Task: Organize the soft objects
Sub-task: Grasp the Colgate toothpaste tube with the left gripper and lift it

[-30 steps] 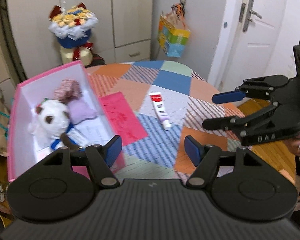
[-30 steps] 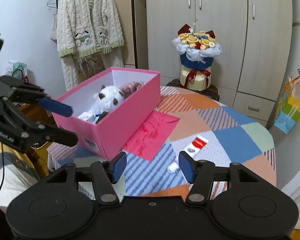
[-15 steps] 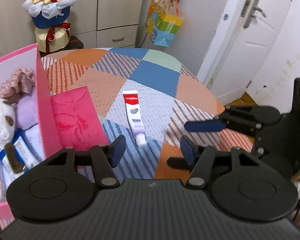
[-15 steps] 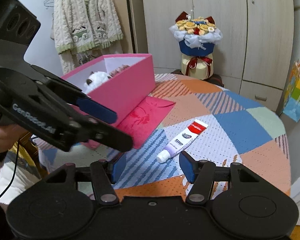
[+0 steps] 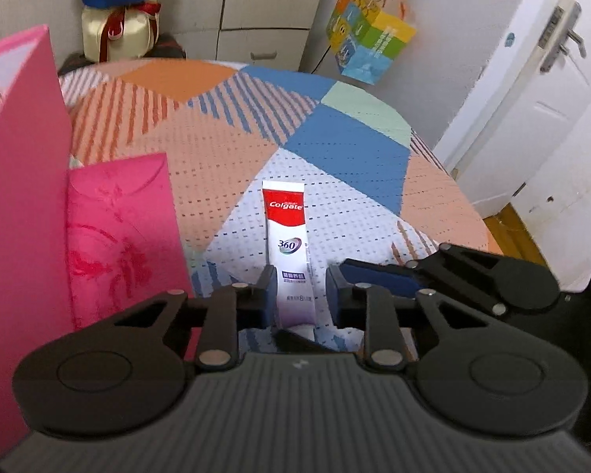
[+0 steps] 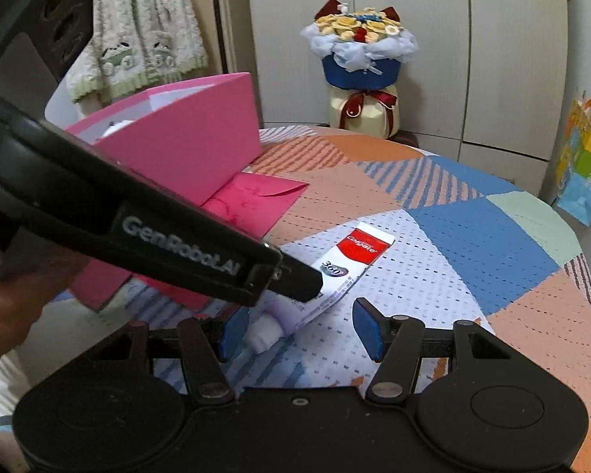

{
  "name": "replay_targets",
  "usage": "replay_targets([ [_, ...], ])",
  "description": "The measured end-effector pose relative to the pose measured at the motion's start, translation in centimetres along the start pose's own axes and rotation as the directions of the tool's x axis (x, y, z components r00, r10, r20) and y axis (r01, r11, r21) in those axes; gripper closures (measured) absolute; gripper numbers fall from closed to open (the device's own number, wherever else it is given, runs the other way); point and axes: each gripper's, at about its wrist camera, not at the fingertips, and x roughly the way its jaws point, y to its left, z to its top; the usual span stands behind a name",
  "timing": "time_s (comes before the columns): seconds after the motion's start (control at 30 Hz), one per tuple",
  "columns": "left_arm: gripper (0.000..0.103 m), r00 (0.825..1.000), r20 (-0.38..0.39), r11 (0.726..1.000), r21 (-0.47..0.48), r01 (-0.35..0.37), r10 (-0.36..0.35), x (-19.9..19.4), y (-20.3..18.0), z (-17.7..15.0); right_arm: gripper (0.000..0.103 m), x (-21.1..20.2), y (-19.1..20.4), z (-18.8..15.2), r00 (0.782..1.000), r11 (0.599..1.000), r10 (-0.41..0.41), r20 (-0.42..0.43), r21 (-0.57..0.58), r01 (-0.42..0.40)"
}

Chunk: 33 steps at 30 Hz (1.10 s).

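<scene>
Covering the round table, the patchwork cloth point(image 5: 224, 149) carries everything, with the toothpaste tube as landmark. Left of the tube stands the pink box point(image 5: 19, 181), a red envelope point(image 5: 122, 232) lying between them. The left gripper point(image 5: 300, 295) straddles the tube's point(image 5: 289, 252) cap end, jaws spread and not yet pinching. The right gripper point(image 6: 300, 329) waits spread beside the cap. Closing so near the tapered end, the fingers could likely squeeze the slick tube out sideways.

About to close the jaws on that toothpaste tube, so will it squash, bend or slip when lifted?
The toothpaste tube looks flattened and thin, so it will probably dent and sag. Its glossy skin may slip. The left gripper straddles its lower body with open jaws; gripping there seems reasonable.
</scene>
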Motion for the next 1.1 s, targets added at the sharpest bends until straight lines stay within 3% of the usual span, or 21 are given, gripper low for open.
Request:
replay_targets([
  [0.27,0.079,1.0,-0.002,0.998,-0.063,0.028,-0.029,1.1,1.1,0.1,0.041,1.9,1.1,0.0,0.998,0.998,-0.063,-0.001,-0.029,0.063],
  [0.43,0.079,0.999,-0.011,0.995,-0.092,0.034,-0.035,2.1,1.4,-0.3,0.054,1.5,0.9,-0.2,0.998,0.998,-0.063,0.009,-0.008,0.063],
  [0.77,0.08,0.999,0.015,0.992,-0.121,0.045,-0.043,1.9,1.4,-0.7,0.064,1.0,1.2,-1.1,0.99,0.984,-0.136,0.039,0.123,0.131],
  [1.1,0.083,0.998,0.056,0.993,-0.106,0.049,-0.043,0.6,0.3,-2.1,0.076,-0.2,1.6,-1.9,0.983,0.975,-0.171,0.073,0.154,0.158],
])
